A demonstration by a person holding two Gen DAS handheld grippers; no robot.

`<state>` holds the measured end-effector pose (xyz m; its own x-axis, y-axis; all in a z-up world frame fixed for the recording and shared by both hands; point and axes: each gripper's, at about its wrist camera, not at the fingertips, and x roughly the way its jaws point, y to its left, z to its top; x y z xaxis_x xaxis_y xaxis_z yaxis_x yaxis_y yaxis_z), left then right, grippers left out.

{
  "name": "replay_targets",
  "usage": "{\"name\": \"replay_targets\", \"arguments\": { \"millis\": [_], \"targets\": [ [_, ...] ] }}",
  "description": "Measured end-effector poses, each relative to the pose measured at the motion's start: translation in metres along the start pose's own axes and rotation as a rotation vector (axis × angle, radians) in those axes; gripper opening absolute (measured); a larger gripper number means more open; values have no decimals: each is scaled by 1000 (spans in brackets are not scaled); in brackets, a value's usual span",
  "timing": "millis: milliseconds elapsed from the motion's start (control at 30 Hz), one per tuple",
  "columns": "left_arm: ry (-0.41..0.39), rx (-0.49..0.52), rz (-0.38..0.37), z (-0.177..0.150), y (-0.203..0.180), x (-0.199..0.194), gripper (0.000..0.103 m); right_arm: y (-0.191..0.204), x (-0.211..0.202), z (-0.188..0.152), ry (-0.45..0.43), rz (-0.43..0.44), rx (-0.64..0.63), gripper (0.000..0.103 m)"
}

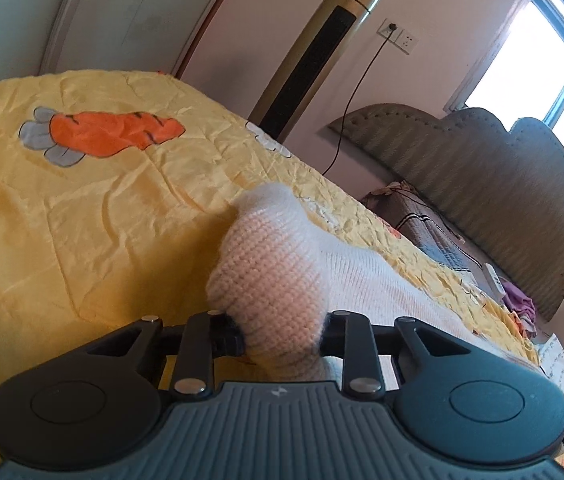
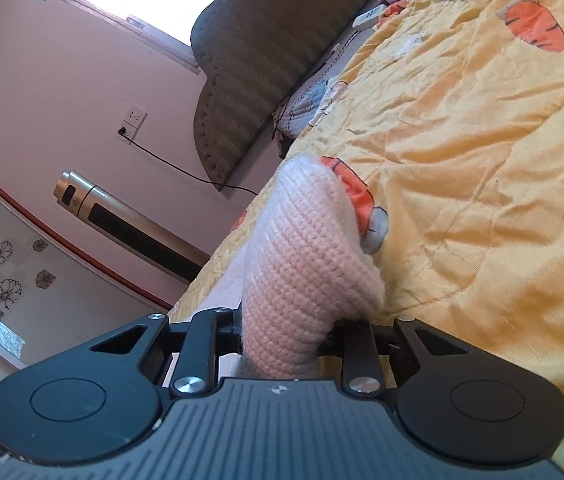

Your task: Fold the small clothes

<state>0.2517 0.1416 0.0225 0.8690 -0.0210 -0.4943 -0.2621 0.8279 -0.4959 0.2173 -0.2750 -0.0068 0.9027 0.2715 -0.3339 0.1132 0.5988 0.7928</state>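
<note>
Two grippers, each clamped on the same knit garment. Left gripper (image 1: 282, 340): jaws narrow, pinching a bunched fold of the pale pink-and-white knit garment (image 1: 278, 264). Right gripper (image 2: 282, 340): jaws narrow, gripping another bunched fold (image 2: 301, 264). Garment raised at both folds, the rest trailing onto the yellow carrot-print quilt (image 1: 82, 220) on the bed.

Both grippers clamped on knitwear

At lower centre of its own view, the left black two-finger gripper (image 1: 282, 336) pinches a pale pink knitted garment (image 1: 274, 264); the right black two-finger gripper (image 2: 283, 334) likewise grips it (image 2: 301, 264).
</note>
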Motion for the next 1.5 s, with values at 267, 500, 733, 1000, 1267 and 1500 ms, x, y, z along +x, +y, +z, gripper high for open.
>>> {"name": "replay_targets", "arguments": {
  "millis": [267,500,733,1000,1267,1500],
  "targets": [
    [-11,56,-75,-8,4,-65,26,16,-39,4,26,95,28,28],
    [53,24,-51,-60,48,-112,26,-27,-114,-42,106,91,150,28],
    [98,-73,-23,-62,64,-102,66,-44,-128,-67,104,56,137,38],
    [98,-143,48,-54,66,-93,39,-33,-126,-67,91,19,132,35],
    [105,-98,-43,-45,62,-153,30,-12,-155,-61,91,103,100,28],
    [170,-127,-28,-79,99,-154,37,-40,-193,-78,148,63,123,29]
  ]
}}
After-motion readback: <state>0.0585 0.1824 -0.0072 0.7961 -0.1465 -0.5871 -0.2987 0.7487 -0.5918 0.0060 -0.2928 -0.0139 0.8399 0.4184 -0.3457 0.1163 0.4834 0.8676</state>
